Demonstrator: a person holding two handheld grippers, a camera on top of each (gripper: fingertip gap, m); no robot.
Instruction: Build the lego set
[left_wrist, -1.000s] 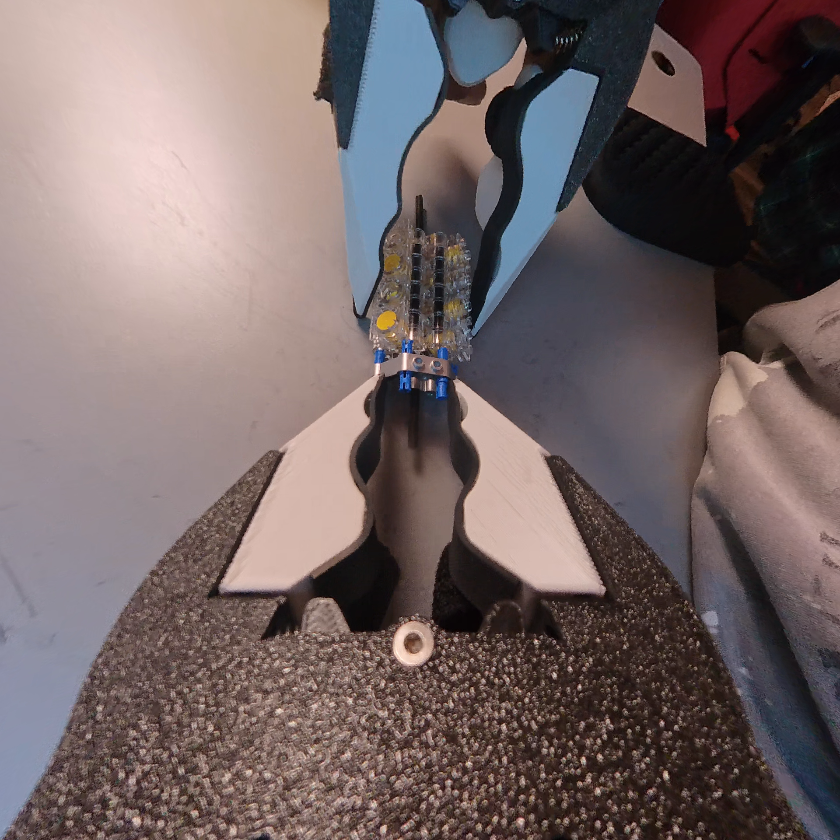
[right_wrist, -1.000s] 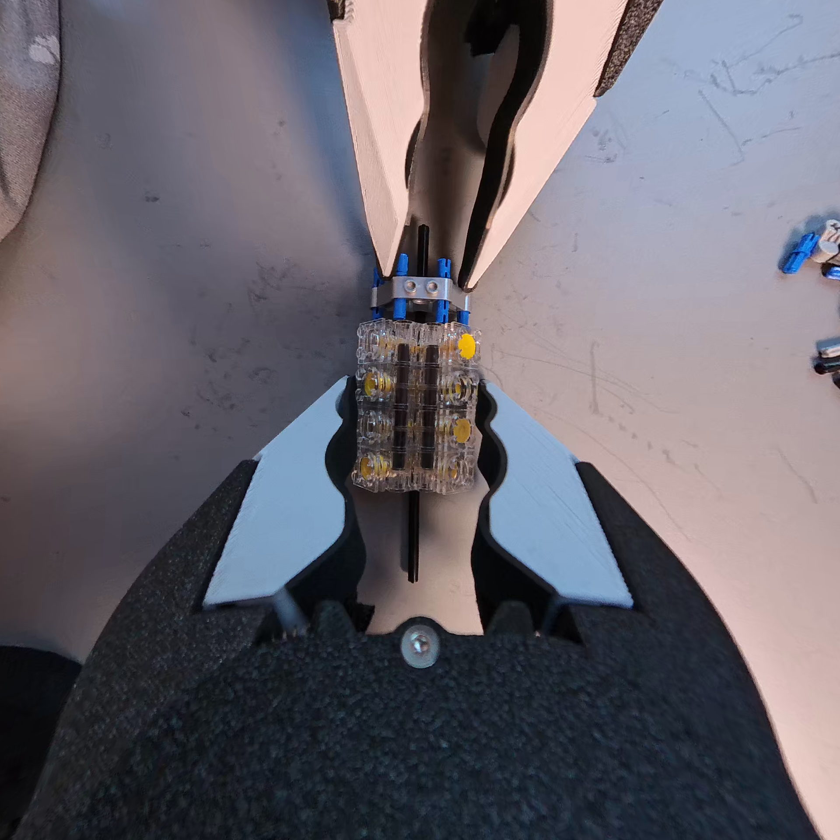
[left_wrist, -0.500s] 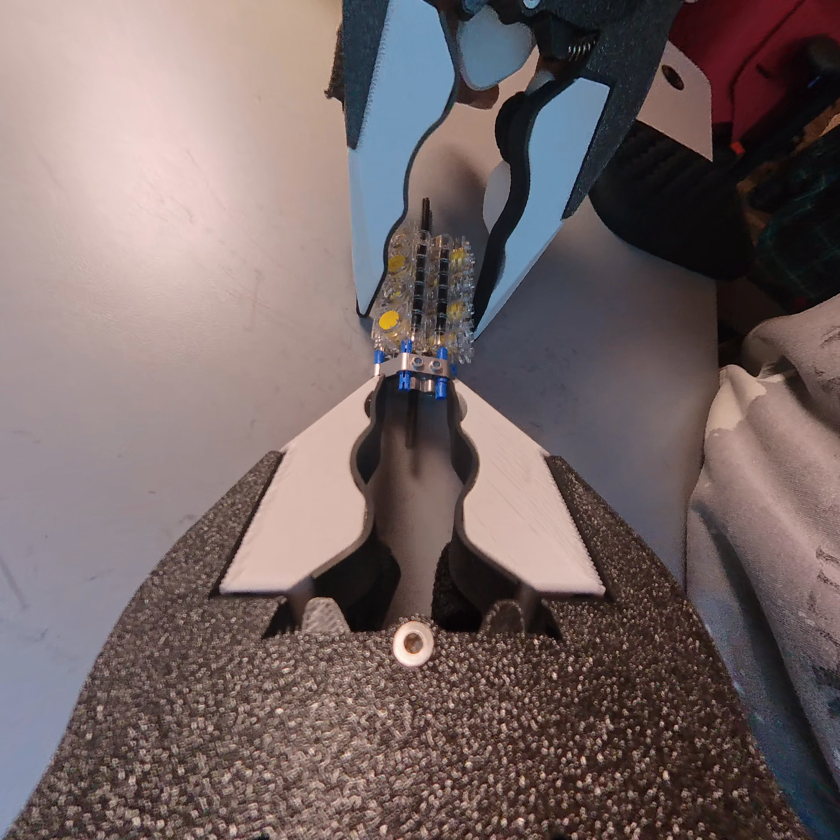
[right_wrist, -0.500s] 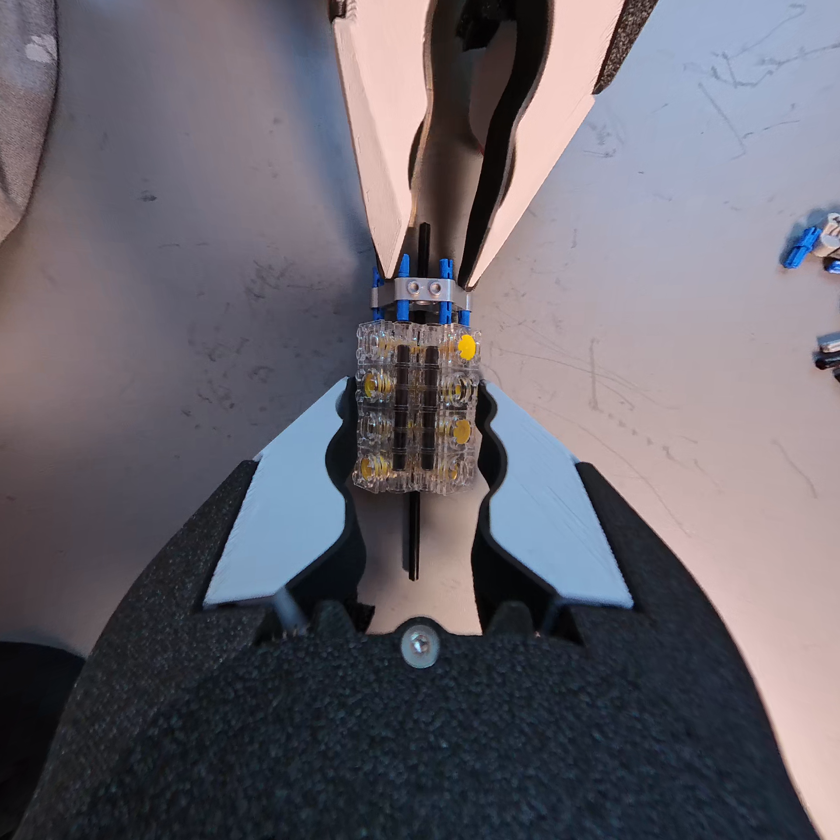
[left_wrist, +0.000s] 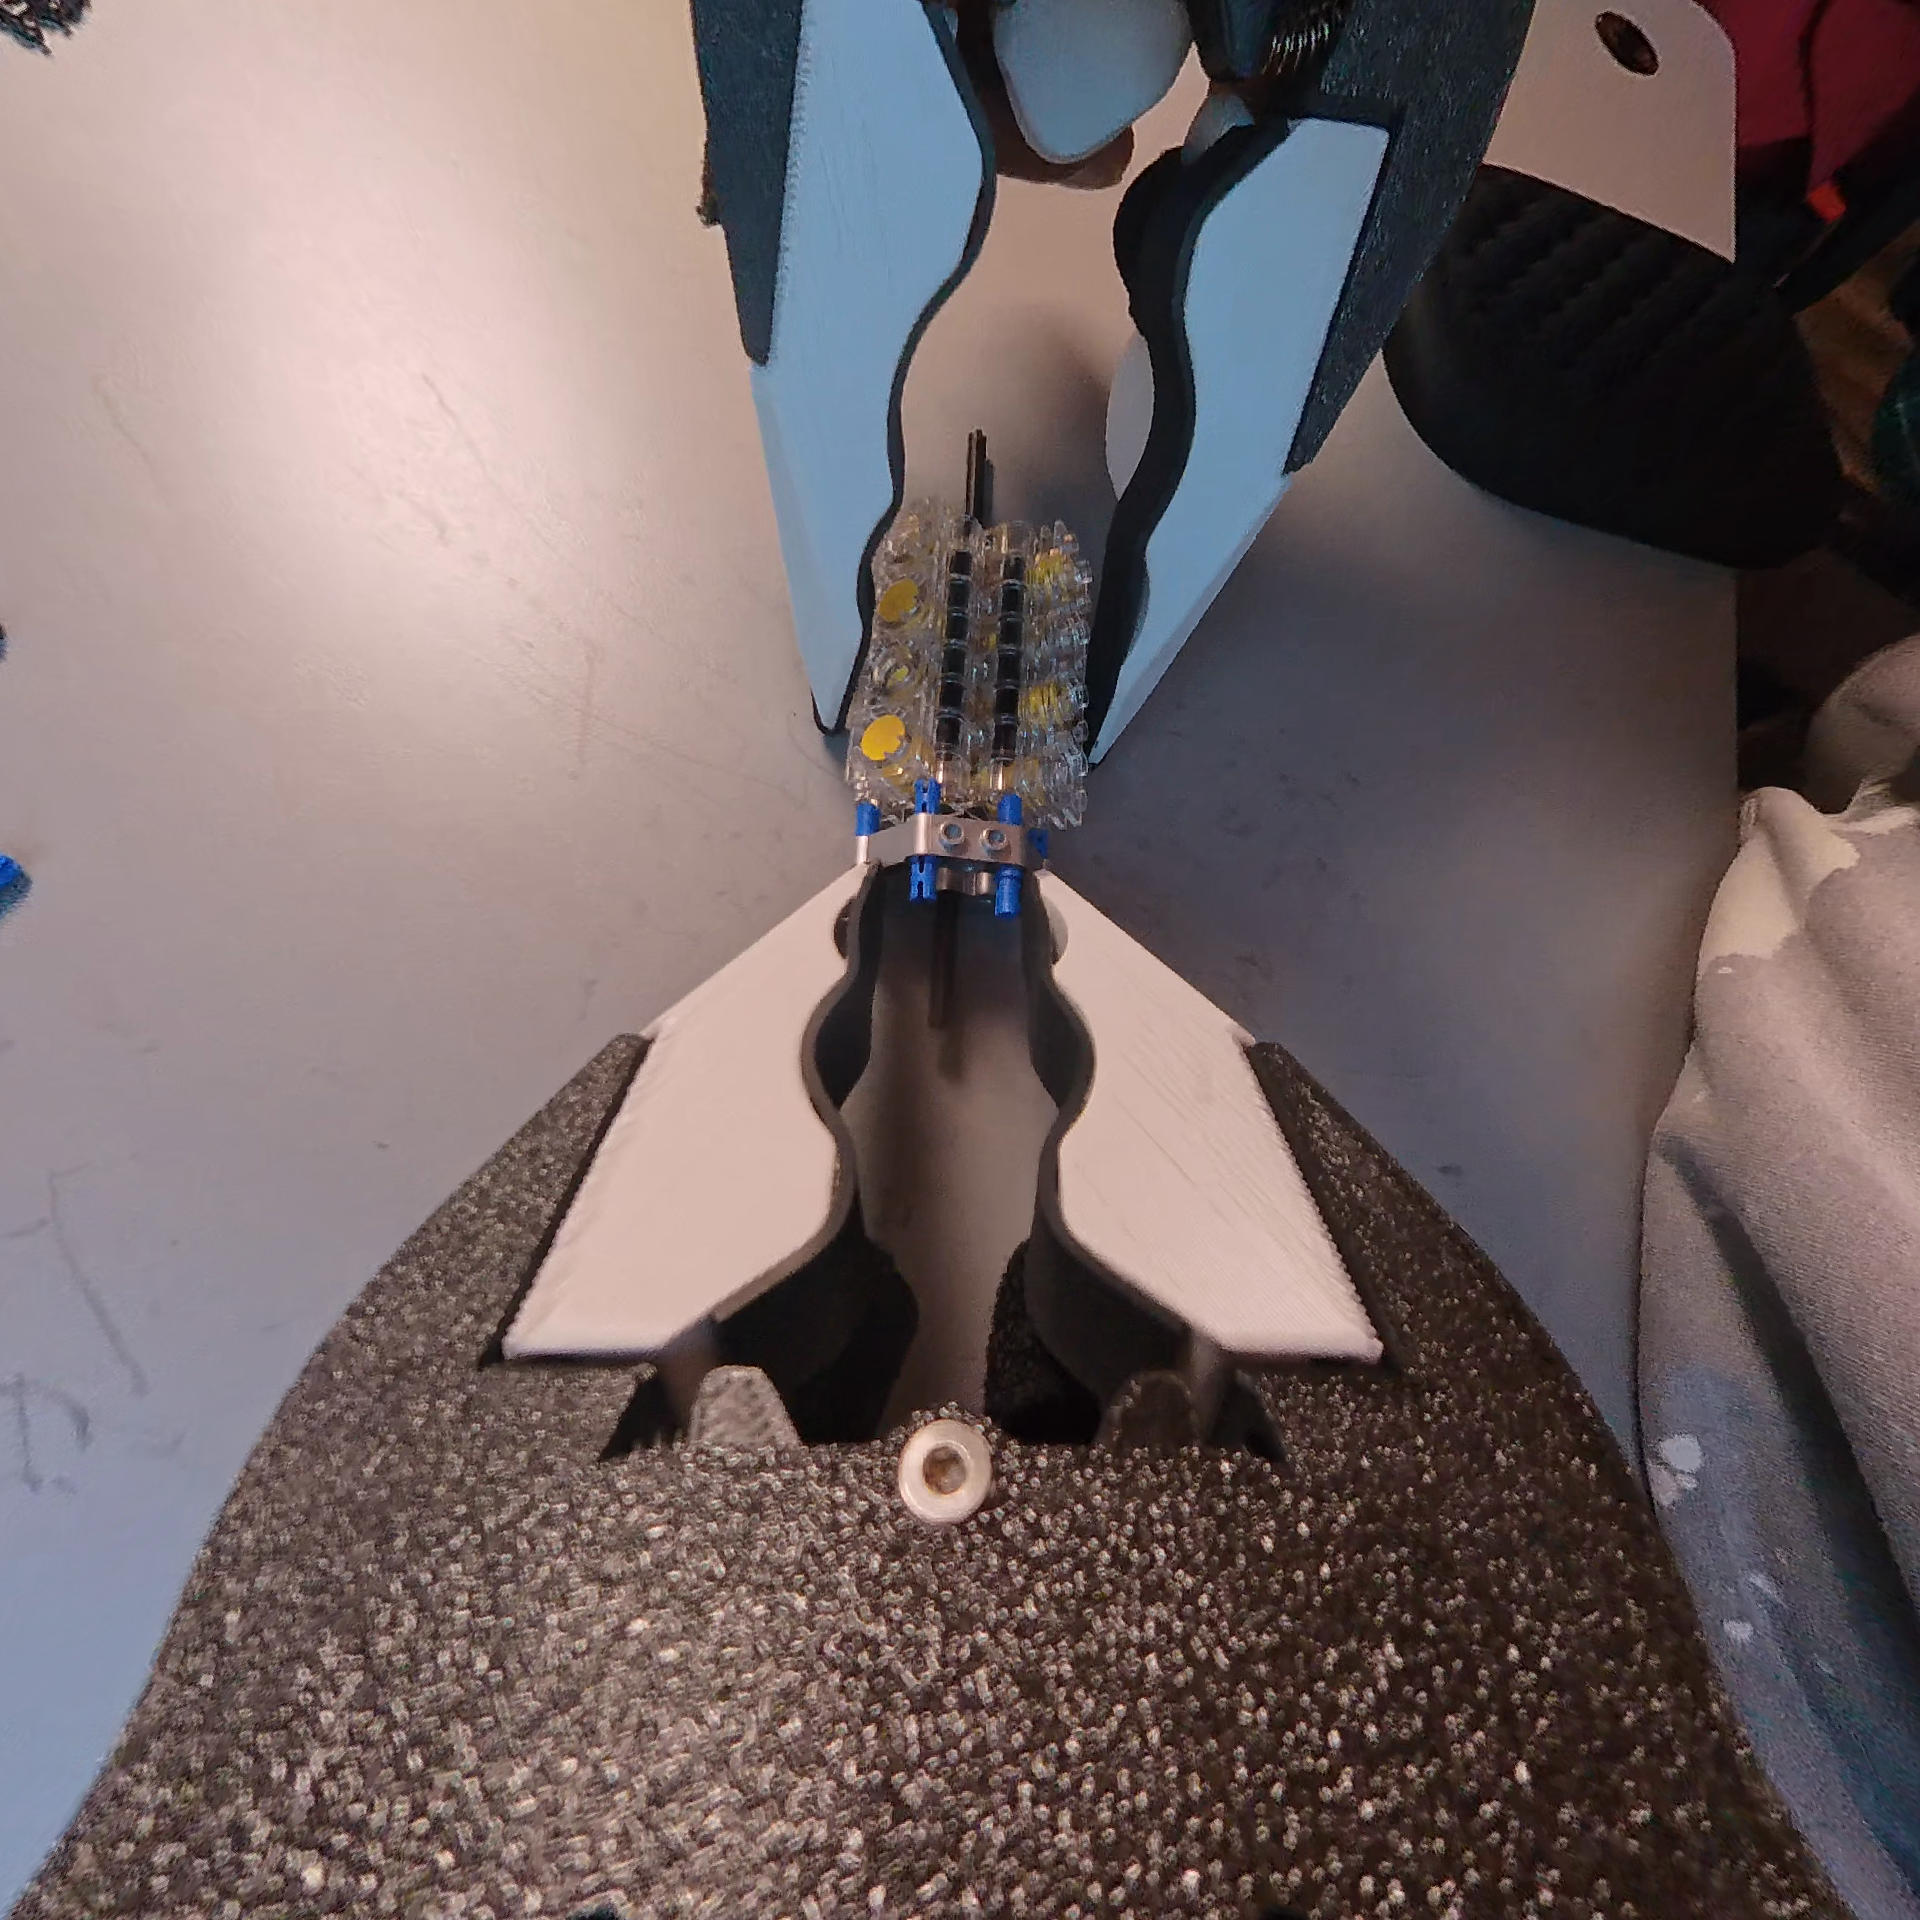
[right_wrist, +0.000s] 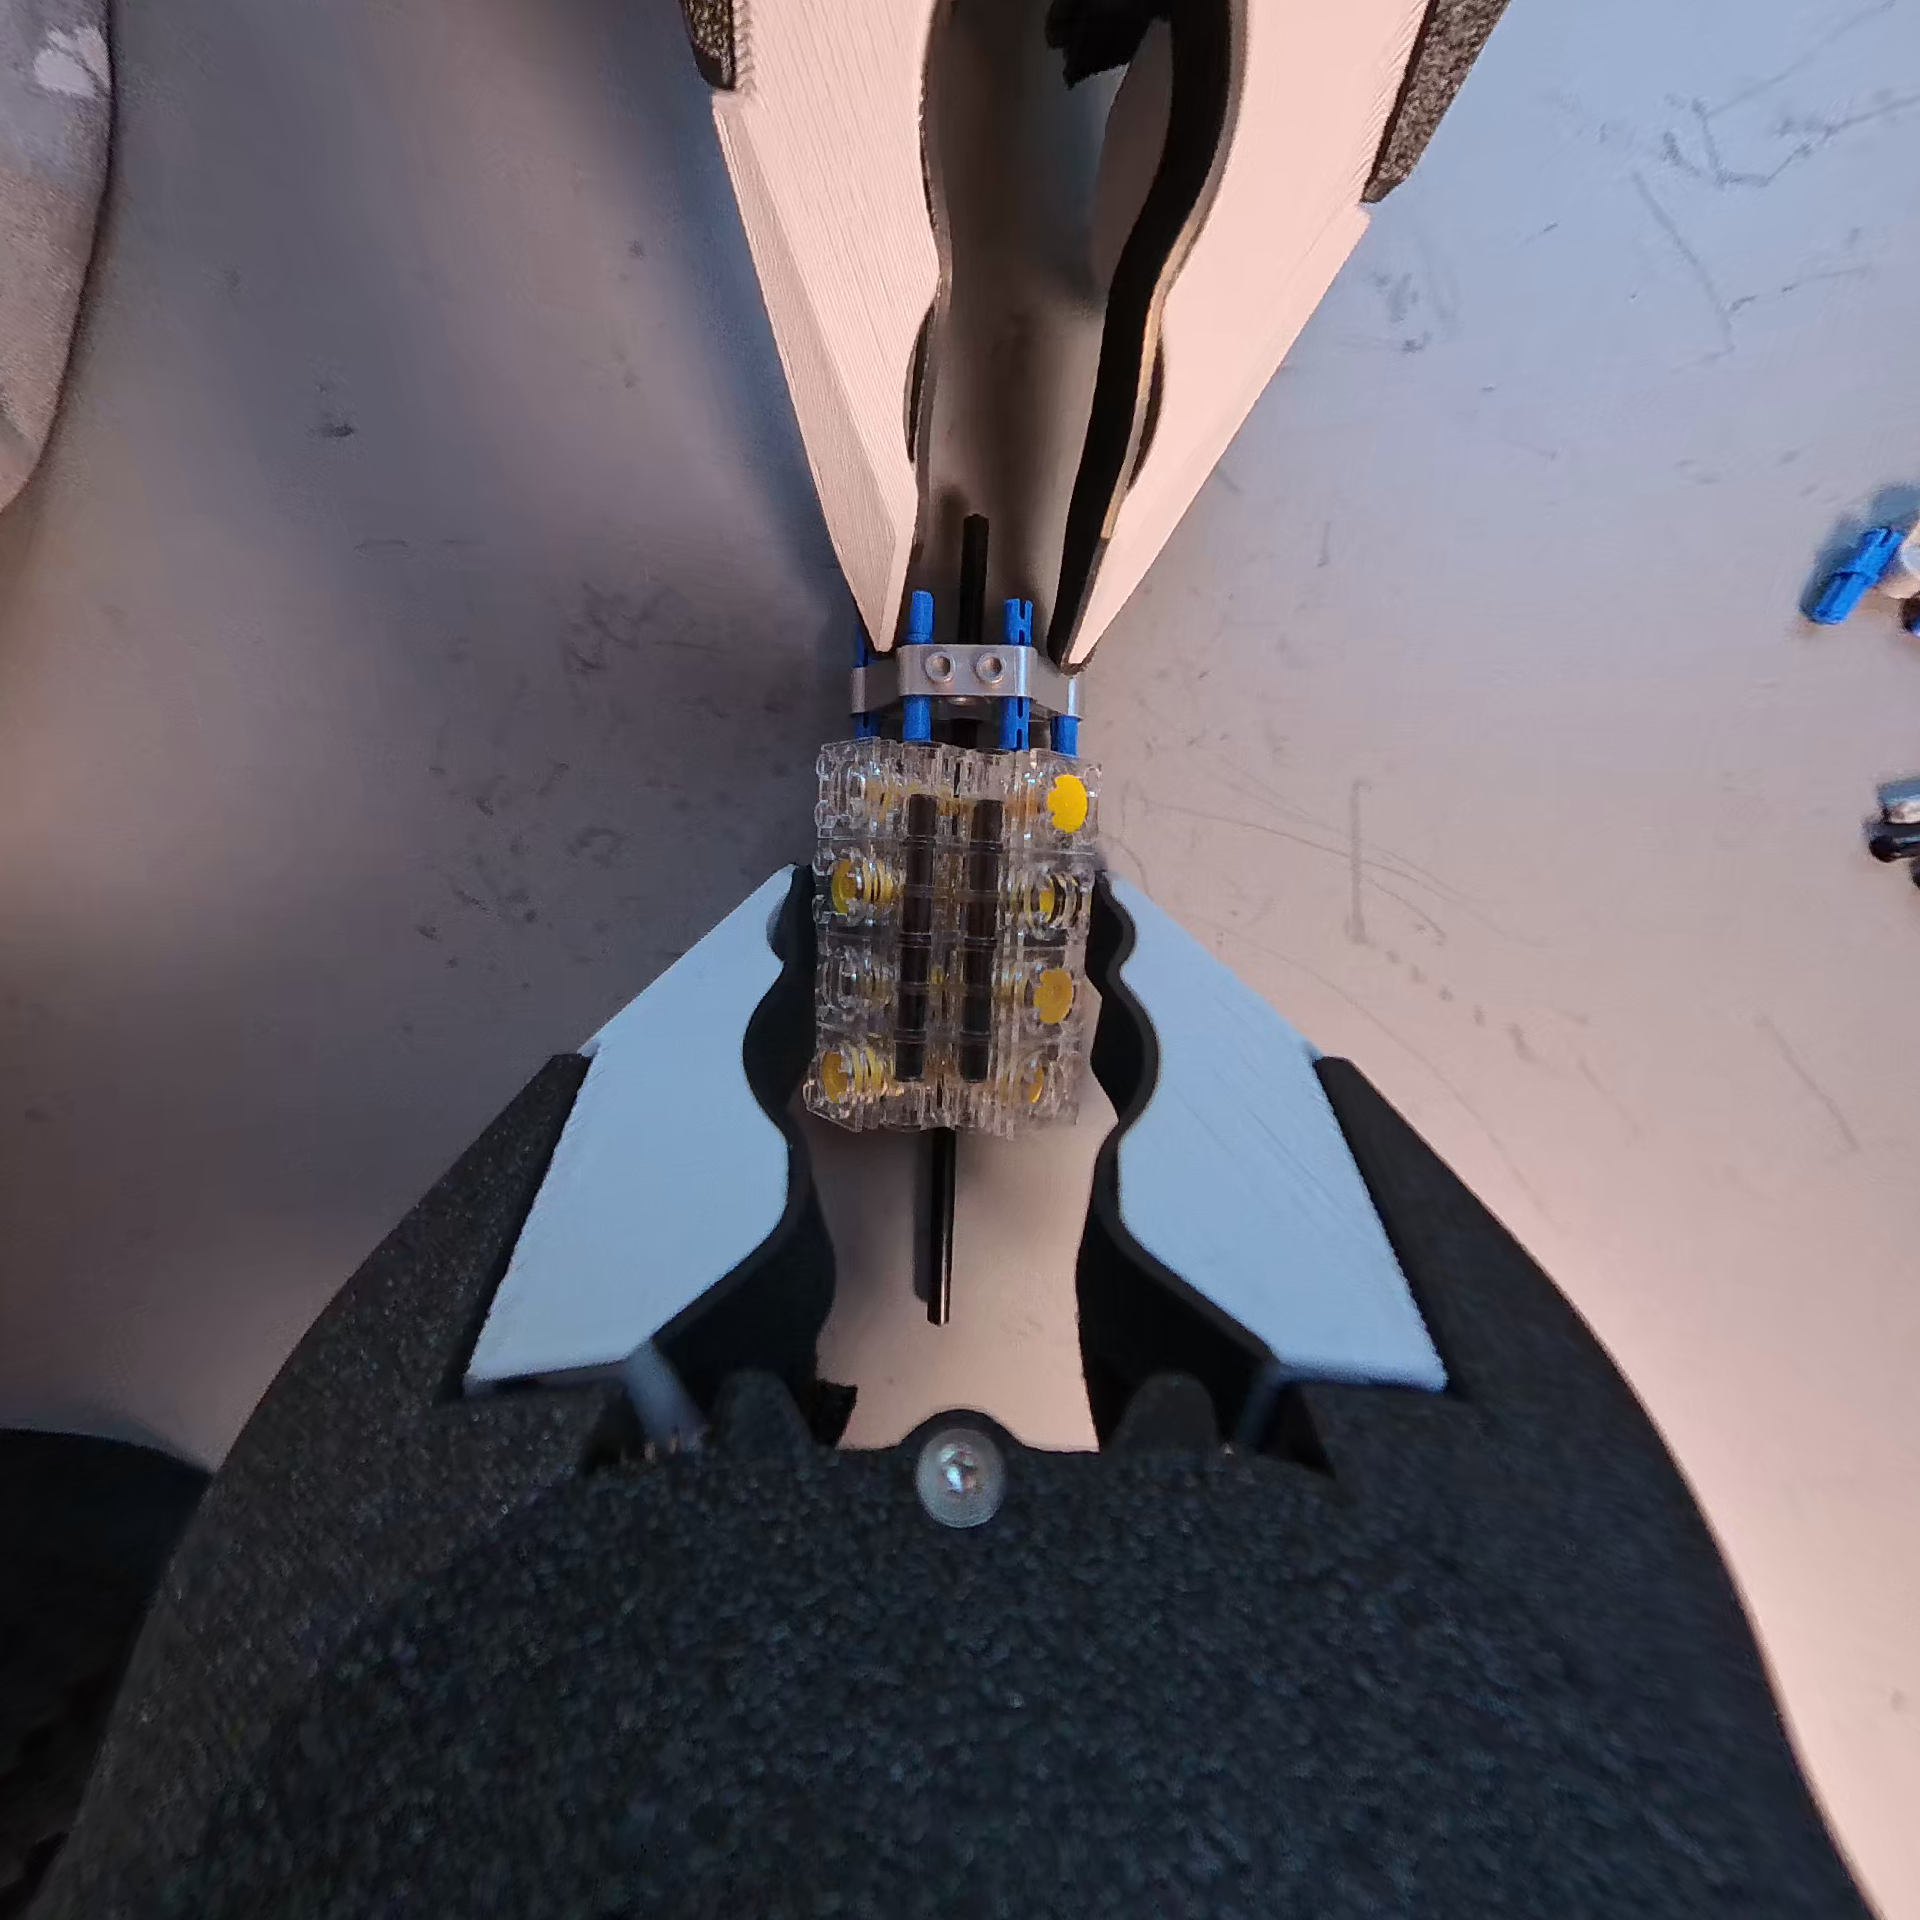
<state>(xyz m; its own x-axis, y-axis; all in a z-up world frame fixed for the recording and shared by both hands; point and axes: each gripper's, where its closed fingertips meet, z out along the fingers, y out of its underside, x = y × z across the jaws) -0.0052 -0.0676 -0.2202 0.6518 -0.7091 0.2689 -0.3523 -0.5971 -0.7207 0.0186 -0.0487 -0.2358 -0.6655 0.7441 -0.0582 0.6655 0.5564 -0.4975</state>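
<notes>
- The right gripper (right_wrist: 951, 914) has its fingers pressed on the 2 sides of a clear block (right_wrist: 951, 940); the block is see-through w/ yellow dots and 2 dark rods inside.
- The left gripper (left_wrist: 951, 899) comes from the other way; its 2 tips are squeezed on a small grey bar (left_wrist: 961, 836) w/ blue pins (left_wrist: 920, 873).
- The grey bar sits right at the end of the clear block; blue pins go between them, w/ a little gap you can see thru.
- A thin black stick (right_wrist: 940, 1226) runs thru the middle of it all; it pokes out both ends, into the space between each pair of fingers.
- The long way of the whole toy goes straight from 1 gripper to the other; the 2 grippers face nose to nose, block on the right side, bar on the left.
- It is all held up over a grey table (right_wrist: 1507, 831) w/ scratches.
- Some little blue bits (right_wrist: 1849, 587) lie on the table, well apart from the toy; a pale cloth (left_wrist: 1787, 1247) is at the edge.
</notes>
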